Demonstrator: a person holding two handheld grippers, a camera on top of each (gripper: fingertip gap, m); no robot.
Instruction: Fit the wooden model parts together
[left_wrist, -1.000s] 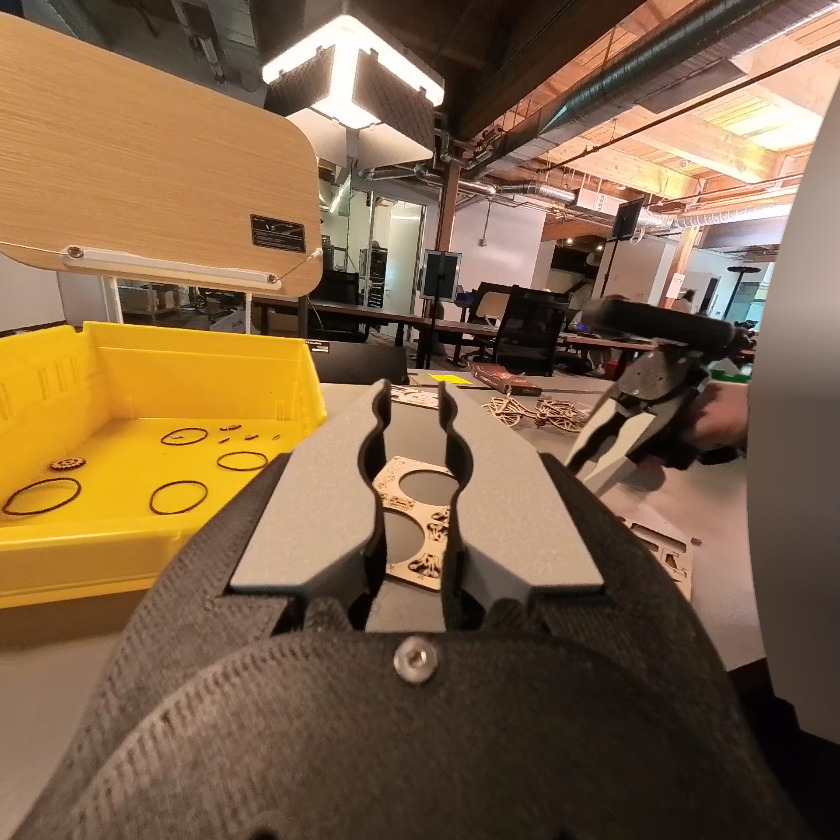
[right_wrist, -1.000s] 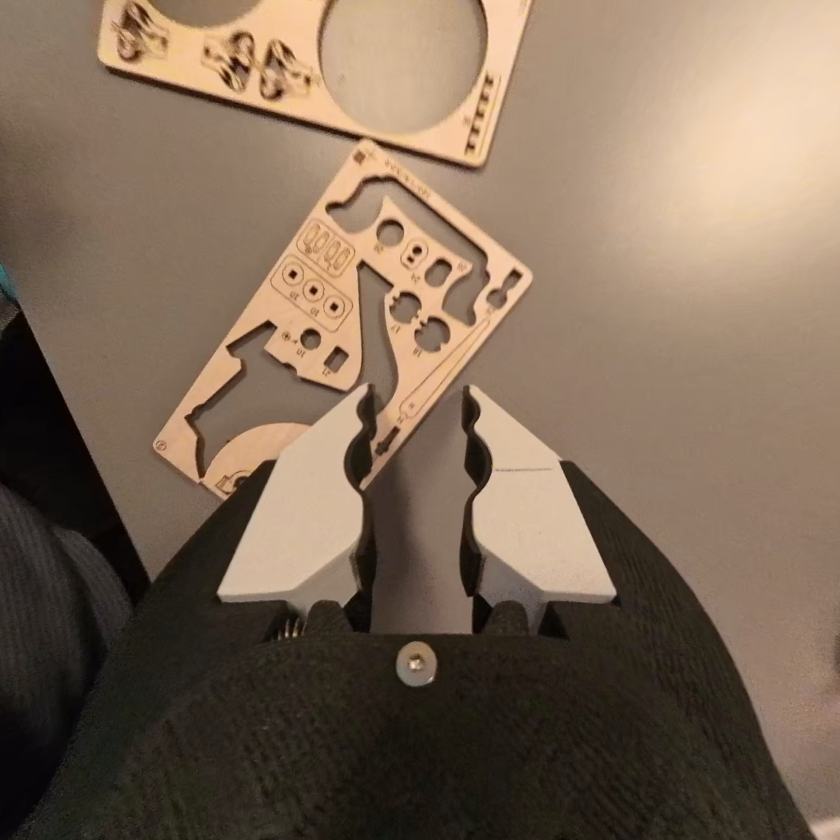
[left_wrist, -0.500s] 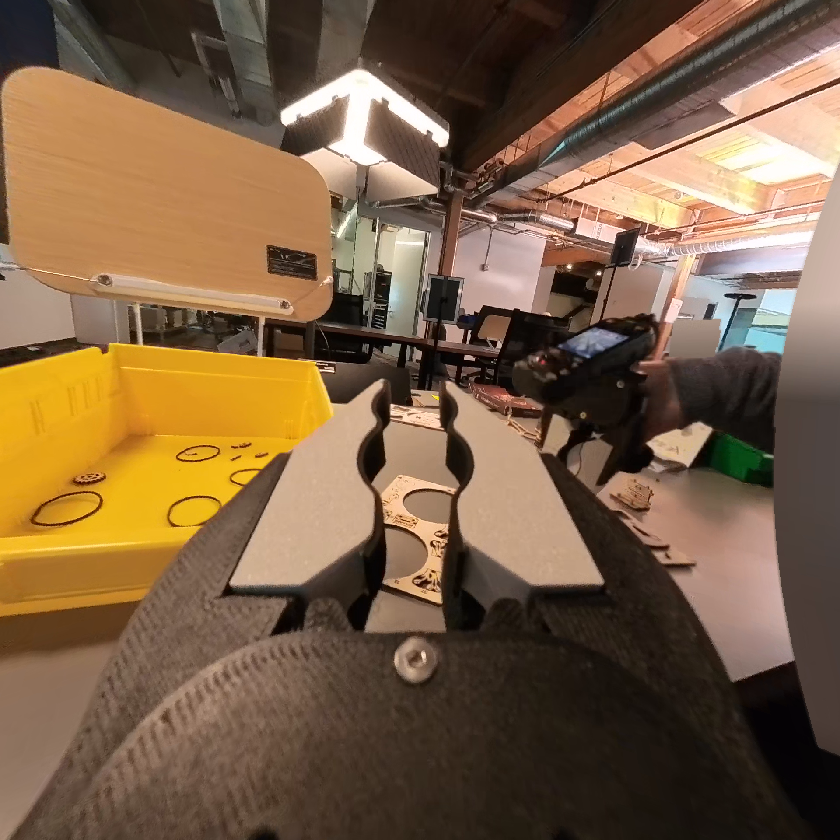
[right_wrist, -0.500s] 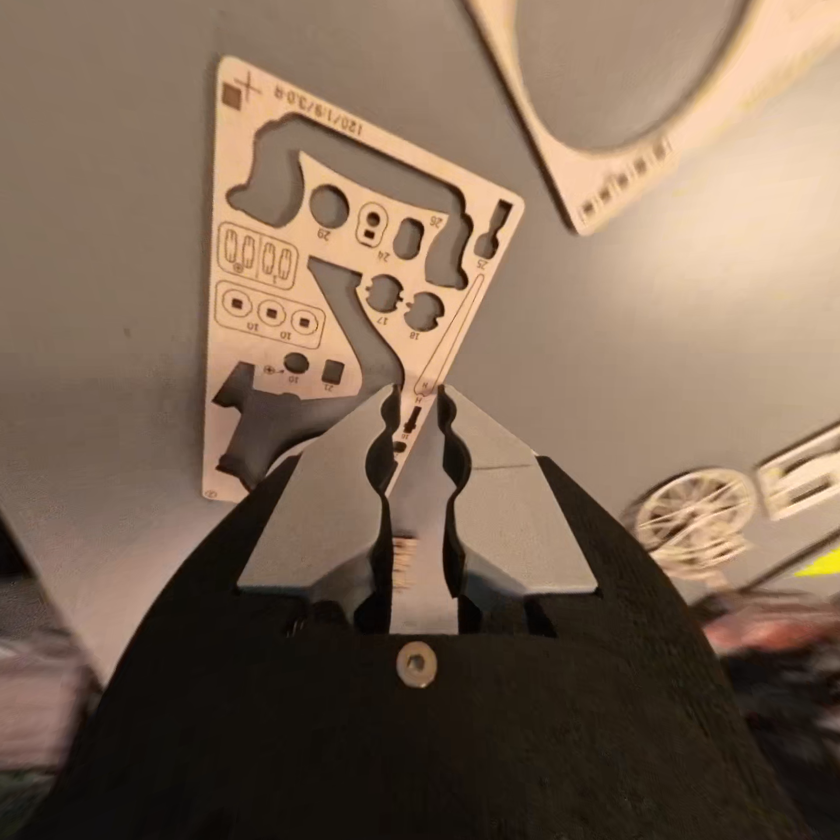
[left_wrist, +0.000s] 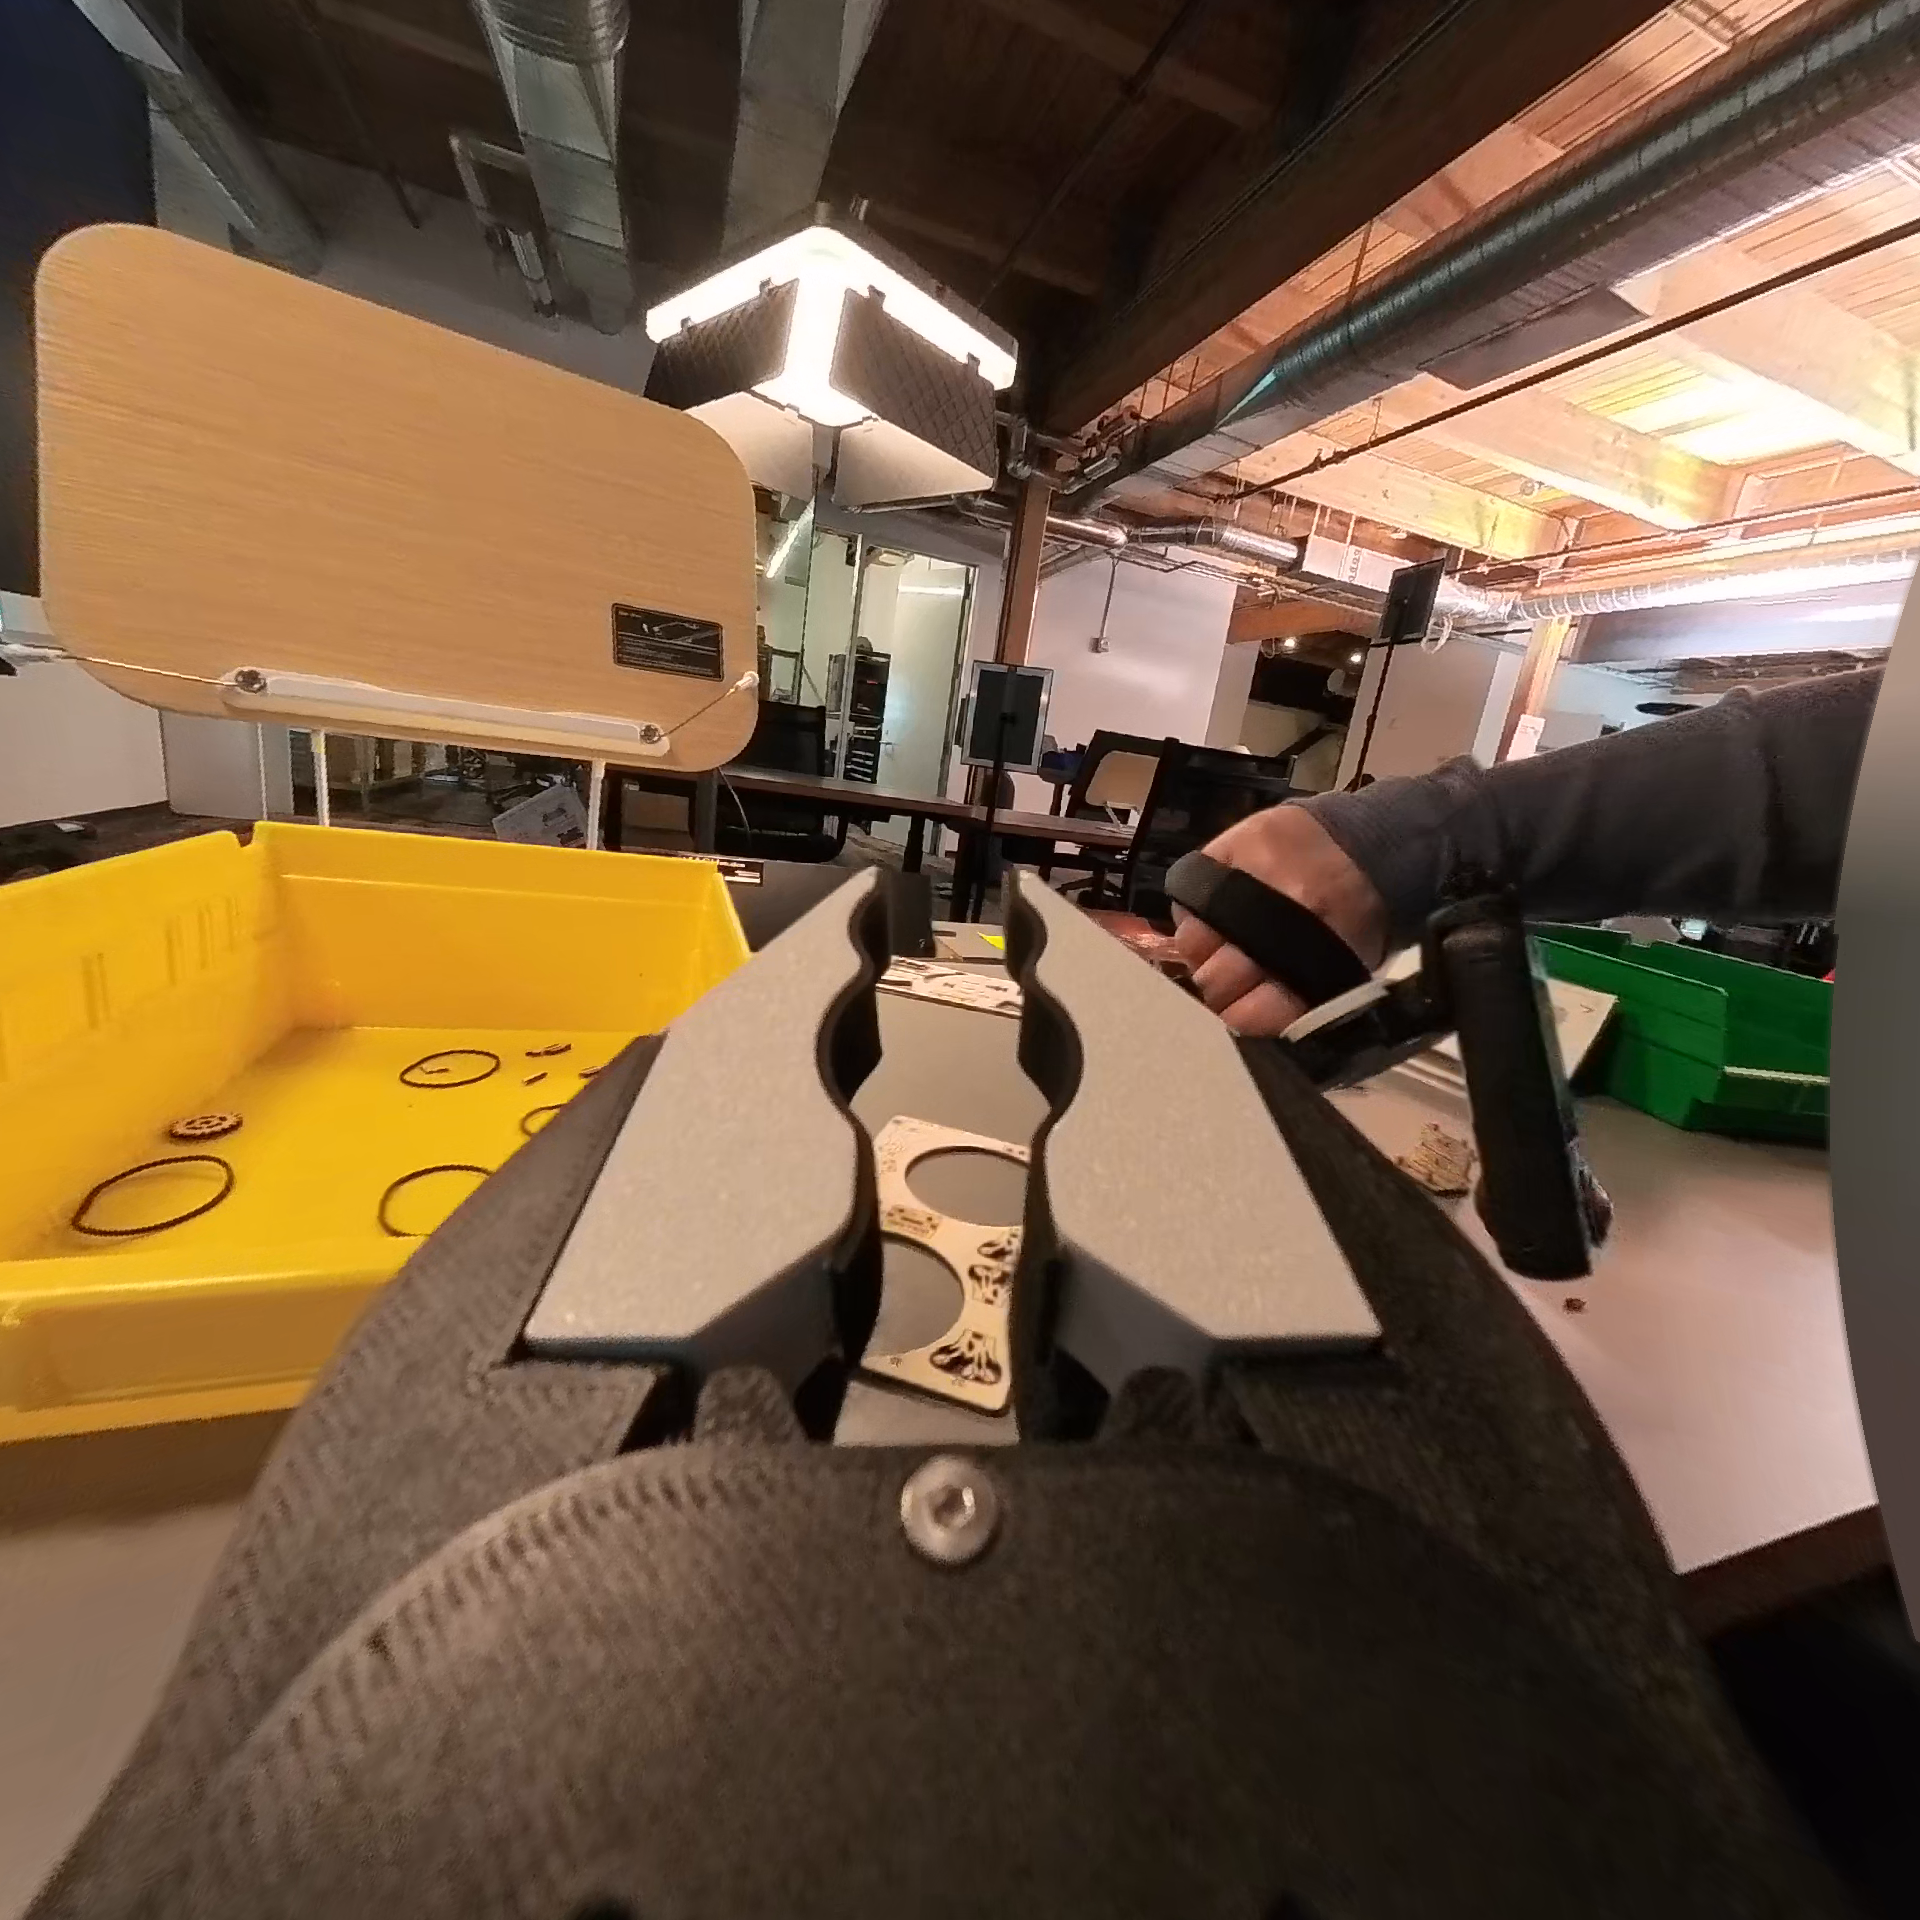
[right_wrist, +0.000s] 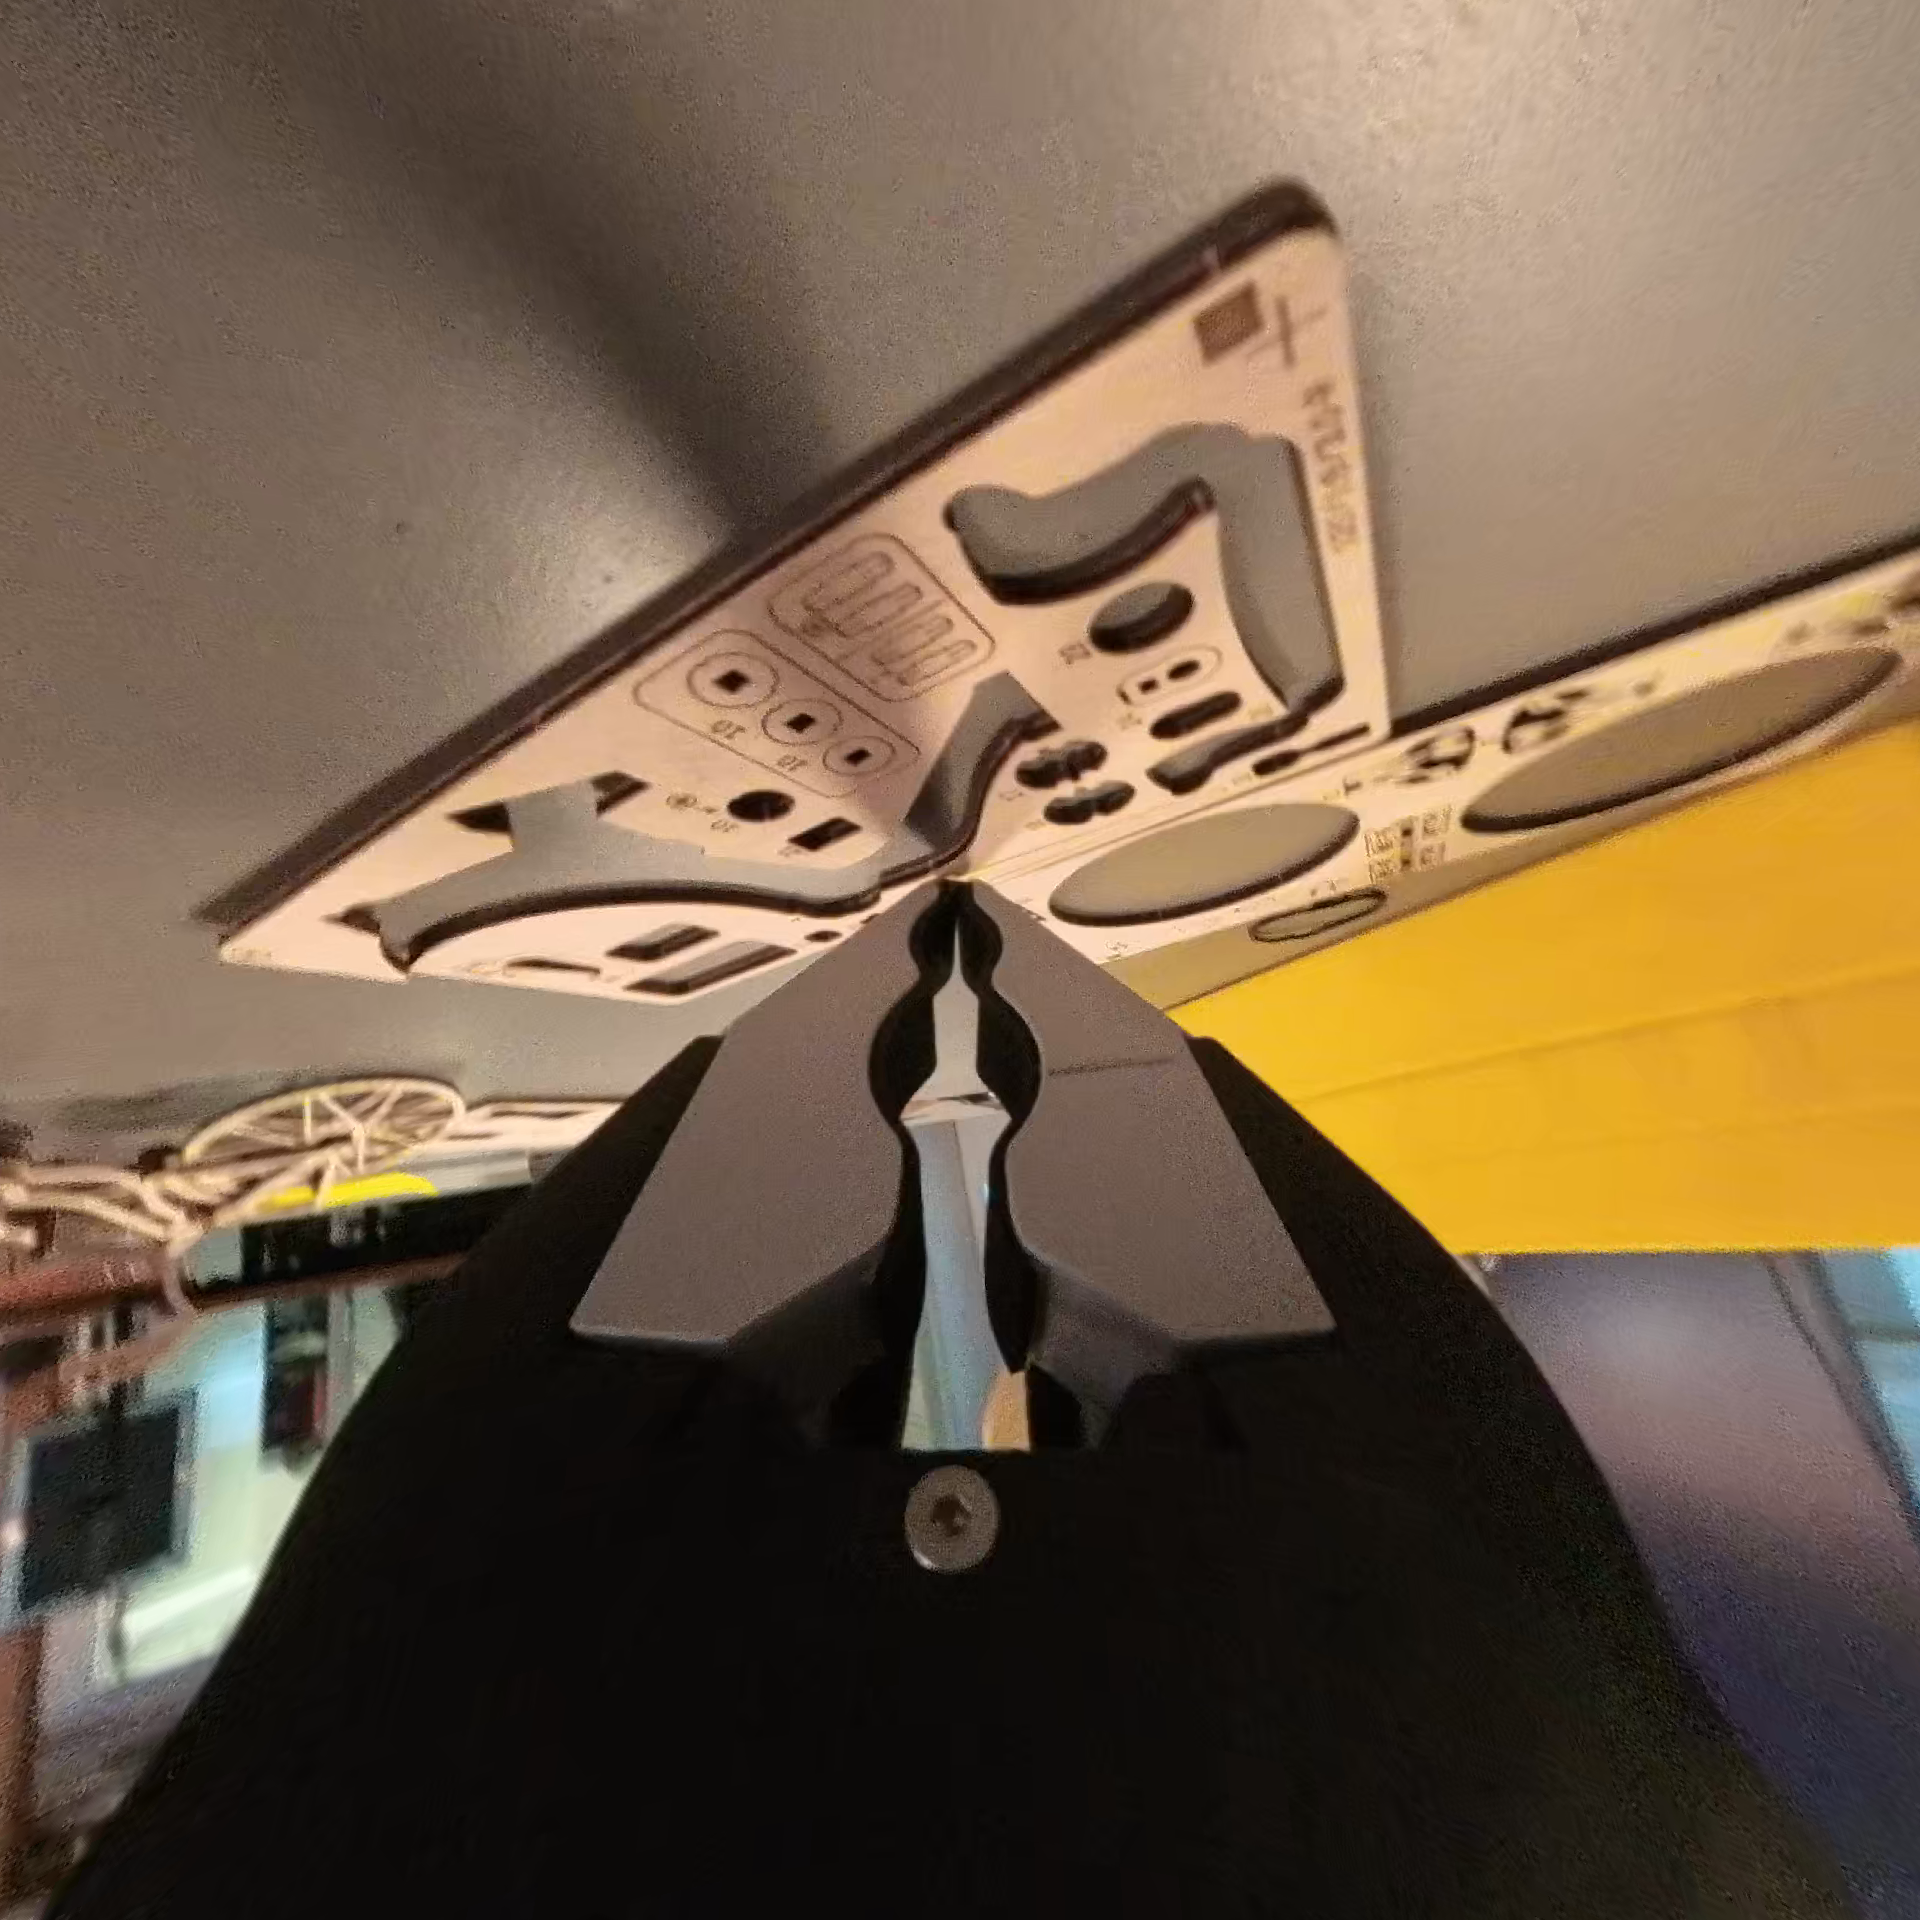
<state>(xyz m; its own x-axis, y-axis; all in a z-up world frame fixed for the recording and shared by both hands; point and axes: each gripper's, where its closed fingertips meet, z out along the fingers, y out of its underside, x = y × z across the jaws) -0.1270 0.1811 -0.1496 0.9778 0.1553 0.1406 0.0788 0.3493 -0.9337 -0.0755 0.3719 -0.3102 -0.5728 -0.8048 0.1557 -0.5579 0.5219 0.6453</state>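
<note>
In the right wrist view, my right gripper (right_wrist: 951, 894) is shut on the near edge of a thin wooden parts sheet (right_wrist: 790, 748) with several cut-outs. The sheet is tilted up off the grey table (right_wrist: 520, 312) and casts a dark shadow. A second wooden sheet with round holes (right_wrist: 1392, 831) lies just beyond it. In the left wrist view, my left gripper (left_wrist: 945, 894) is slightly open and empty above that second sheet (left_wrist: 987, 1351). A hand (left_wrist: 1278, 935) holds the right gripper to the right.
A yellow bin (left_wrist: 364, 935) with black rings (left_wrist: 151, 1195) and small wooden bits stands at the left; it also shows in the right wrist view (right_wrist: 1558, 1039). A green bin (left_wrist: 1683, 1039) stands at the right. A wooden wheeled model (right_wrist: 332, 1132) lies farther back. The grippers' ends are close to 25 cm from one another.
My right gripper has closed on the edge of the parts sheet and rolled over, tilting the sheet up. The left gripper has barely moved.
</note>
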